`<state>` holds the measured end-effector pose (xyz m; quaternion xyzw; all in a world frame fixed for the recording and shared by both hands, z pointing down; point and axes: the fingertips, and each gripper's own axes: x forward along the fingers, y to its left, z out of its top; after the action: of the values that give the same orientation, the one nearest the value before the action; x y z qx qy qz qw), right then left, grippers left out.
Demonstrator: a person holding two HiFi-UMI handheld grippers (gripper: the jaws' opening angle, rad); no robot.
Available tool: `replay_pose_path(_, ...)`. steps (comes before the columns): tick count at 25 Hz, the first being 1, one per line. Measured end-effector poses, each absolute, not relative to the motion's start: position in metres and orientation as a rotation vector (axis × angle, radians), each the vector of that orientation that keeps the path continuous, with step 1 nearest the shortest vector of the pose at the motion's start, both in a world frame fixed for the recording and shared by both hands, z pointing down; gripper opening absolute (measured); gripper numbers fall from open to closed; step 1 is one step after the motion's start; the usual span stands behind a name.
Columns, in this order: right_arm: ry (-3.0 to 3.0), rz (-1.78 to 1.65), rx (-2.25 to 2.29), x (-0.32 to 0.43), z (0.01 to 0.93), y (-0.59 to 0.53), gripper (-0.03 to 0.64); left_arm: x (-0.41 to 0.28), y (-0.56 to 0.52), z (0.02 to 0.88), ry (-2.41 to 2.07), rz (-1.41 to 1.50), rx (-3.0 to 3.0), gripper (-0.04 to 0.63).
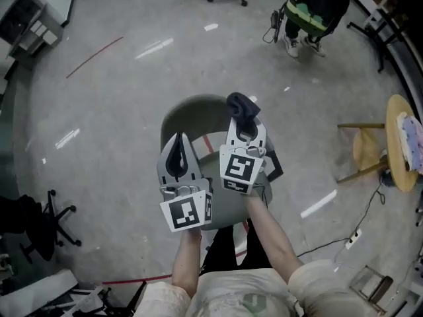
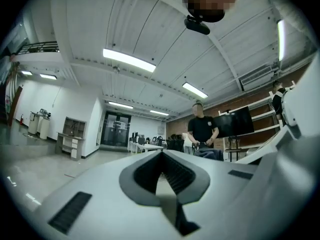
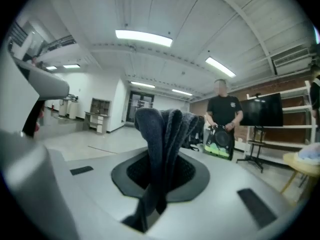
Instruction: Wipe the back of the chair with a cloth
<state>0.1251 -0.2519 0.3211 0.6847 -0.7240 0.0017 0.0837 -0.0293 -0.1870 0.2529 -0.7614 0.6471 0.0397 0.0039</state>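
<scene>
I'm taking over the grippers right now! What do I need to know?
Left gripper: shut, empty.
Right gripper: shut on the dark grey fuzzy cloth, which sticks out past its tips.
The grey-green curved chair stands below both grippers.
Cloth isn't on the chair; no wiping shows yet.
Left to do: lower the cloth onto the chair's back and wipe it.

You've no text, brand or number to read here; the square markers on your left tool (image 1: pixel 178 139) and right tool (image 1: pixel 242 111) are black-and-white patterns only; the green print on your shirt (image 1: pixel 253 302) is too blurred.
</scene>
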Motion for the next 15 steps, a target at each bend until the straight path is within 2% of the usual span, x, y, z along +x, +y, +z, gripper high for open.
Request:
replay_pose_path(7, -2.621, -0.123, 1.726, 0.058, 0.166, -0.194, 0.058, -0.05, -0.144, 0.129, 2.036, 0.21, -2.256, 0.012)
replay_pose_path(15, -2.834, -0.209, 1.423, 0.045, 0.102, -0.114, 0.058, -0.047, -0.083, 0.078, 2.023, 0.201, -2.164, 0.012)
